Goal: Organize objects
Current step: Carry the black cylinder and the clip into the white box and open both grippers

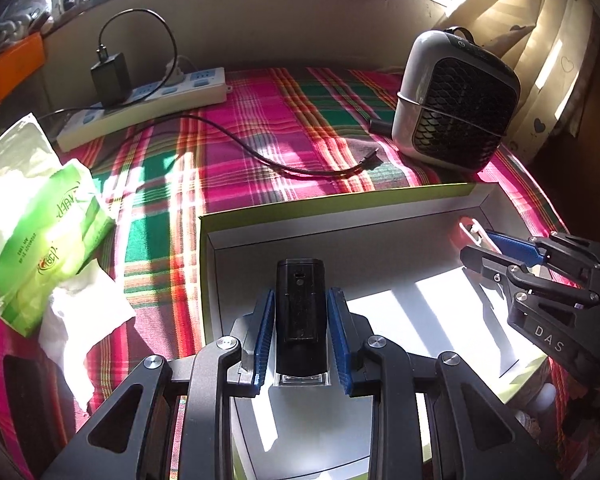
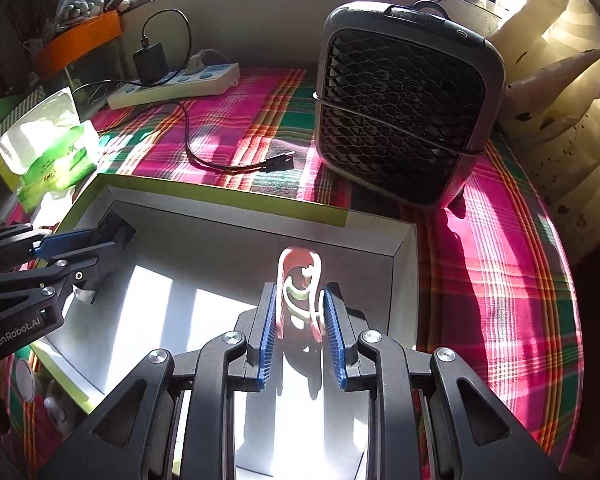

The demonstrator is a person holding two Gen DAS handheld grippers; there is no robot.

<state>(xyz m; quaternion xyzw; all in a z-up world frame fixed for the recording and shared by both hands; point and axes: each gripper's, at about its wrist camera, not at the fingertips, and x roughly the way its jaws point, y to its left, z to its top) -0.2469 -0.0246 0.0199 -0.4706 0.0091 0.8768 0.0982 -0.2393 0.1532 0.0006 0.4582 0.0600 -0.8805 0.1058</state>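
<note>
Both sets of jaws are clamped on cargo above the white-lined box: the left gripper pinches a black rectangular device low in the centre of its view, while the right gripper squeezes a pink-and-white plastic clip (curled, its make unclear) at centre frame. Behind the box on the plaid cloth lie a loose black cable, a power strip at upper left, a small fan at upper right and a green tissue pack at left.
</note>
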